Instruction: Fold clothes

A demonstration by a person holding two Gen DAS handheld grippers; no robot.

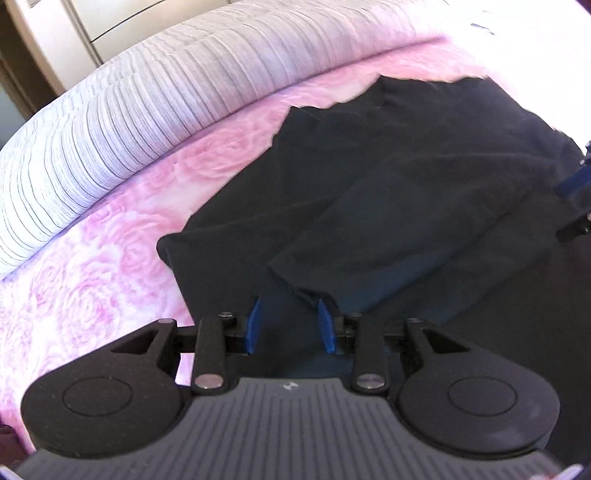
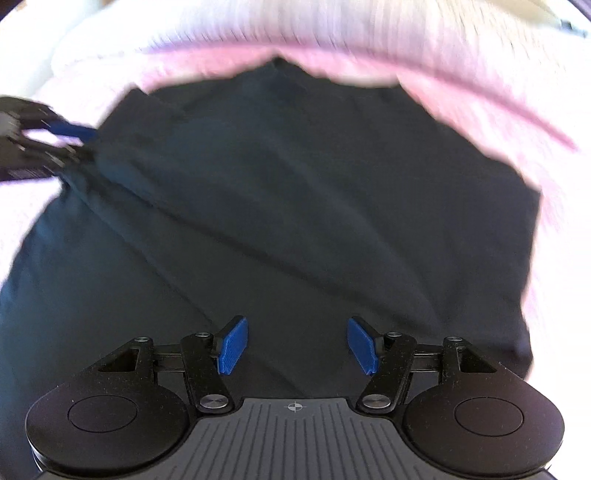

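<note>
A black garment (image 1: 406,177) lies spread on a pink rose-print bedspread (image 1: 110,266). One folded flap of it (image 1: 314,266) runs down between the blue pads of my left gripper (image 1: 290,325), which stands narrow and shut on that cloth. In the right wrist view the left gripper (image 2: 79,142) pinches the garment (image 2: 295,206) at its left edge, and creases run from there. My right gripper (image 2: 297,345) hovers open over the near part of the garment with nothing between its fingers. It also shows at the right edge of the left wrist view, right gripper (image 1: 574,192).
A white ribbed blanket with thin dark stripes (image 1: 166,85) is rolled along the far side of the bed. Pale furniture (image 1: 74,26) stands behind it at the top left. Pink bedspread (image 2: 517,122) shows around the garment on the right.
</note>
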